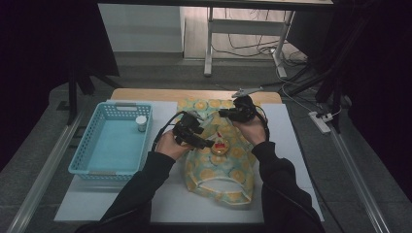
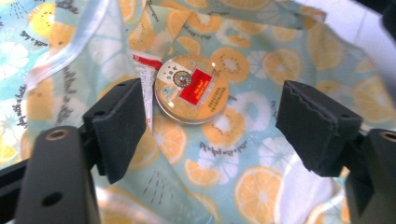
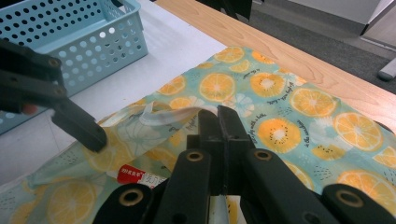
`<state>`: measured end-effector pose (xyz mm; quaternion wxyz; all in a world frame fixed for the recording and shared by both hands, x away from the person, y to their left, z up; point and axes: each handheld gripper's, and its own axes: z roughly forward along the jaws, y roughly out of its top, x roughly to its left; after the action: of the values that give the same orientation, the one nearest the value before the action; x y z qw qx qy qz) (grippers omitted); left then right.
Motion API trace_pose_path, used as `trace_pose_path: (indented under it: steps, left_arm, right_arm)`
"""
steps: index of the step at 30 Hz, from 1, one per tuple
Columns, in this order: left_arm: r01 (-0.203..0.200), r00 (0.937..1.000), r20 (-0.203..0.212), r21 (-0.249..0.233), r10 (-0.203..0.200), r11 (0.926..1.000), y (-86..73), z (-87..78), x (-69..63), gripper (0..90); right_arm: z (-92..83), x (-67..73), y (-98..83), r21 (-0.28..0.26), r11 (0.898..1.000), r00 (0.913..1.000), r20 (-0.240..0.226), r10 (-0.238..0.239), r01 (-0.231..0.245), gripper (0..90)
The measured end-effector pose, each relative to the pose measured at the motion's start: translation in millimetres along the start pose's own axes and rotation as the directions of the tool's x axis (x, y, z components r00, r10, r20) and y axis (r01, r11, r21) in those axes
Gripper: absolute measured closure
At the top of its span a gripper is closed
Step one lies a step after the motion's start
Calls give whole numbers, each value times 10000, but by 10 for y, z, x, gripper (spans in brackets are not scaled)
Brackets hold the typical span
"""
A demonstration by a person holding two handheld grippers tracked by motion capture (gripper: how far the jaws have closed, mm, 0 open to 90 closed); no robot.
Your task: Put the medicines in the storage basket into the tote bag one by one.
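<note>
Trouble, if it comes, will come from the fabric. I take the round tin [image 2: 192, 89] as my mark: it lies flat in the mouth of the orange-print cloth bag [image 1: 218, 172], its red label up, with a small red-and-white packet [image 2: 142, 74] tucked against its edge. My left gripper [image 2: 210, 126] hangs over the tin with its jaws spread wide, one pad on each side of it and neither touching it. My right gripper [image 3: 219, 126] is beyond the tin, its jaws pinched closed on the bag's lifted hem to hold the mouth open.

Closing the left jaws could catch a fold of cloth along with the tin, since the fabric lies rumpled all round it; then lifting would drag the bag. The tin is low and smooth-sided, so a shallow or tilted bite might squirt it deeper inside. If my right grip slackens, I judge the hem would drop over the tin and hide it. The blue basket [image 1: 114, 141], holding a small white jar [image 1: 141, 122], sits well apart from the tin, so a weak hold could fail on that carry.
</note>
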<state>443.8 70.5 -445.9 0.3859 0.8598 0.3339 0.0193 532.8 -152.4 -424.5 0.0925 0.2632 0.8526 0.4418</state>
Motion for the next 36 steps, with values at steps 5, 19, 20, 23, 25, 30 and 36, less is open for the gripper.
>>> trace_pose_path:
  steps: [5,19,20,23,25,30,36]
  left_arm:
    - [180,9998,100,-391,-176,9991,-71,-149,70,185]
    - [62,9977,-668,-526,-97,9986,-297,-465,221,3]
    - [62,9973,-733,-559,-103,9984,-309,-484,230,3]
    - [112,9953,-951,-618,-170,9980,-356,-571,276,0]
    - [135,9938,-1092,-629,-204,9979,-390,-634,310,0]
    - [458,9917,-1154,-1000,-573,9939,-464,-780,397,0]
    - [865,9878,-1167,-1368,-1027,9868,-574,-940,559,0]
  right_arm:
    - [8,3,-7,-9,10000,10000,-35,44,-44,900]
    - [5,10,-17,46,10000,10000,-16,-50,50,900]
    - [4,10,-18,48,10000,10000,-12,-40,40,900]
    - [0,9,-21,46,10000,10000,-3,-48,48,900]
    - [-3,8,-24,45,10000,10000,5,-40,40,900]
    - [2,7,-35,68,10000,10000,12,-29,29,900]
    - [-1,-3,-49,82,10000,10000,31,-4,4,900]
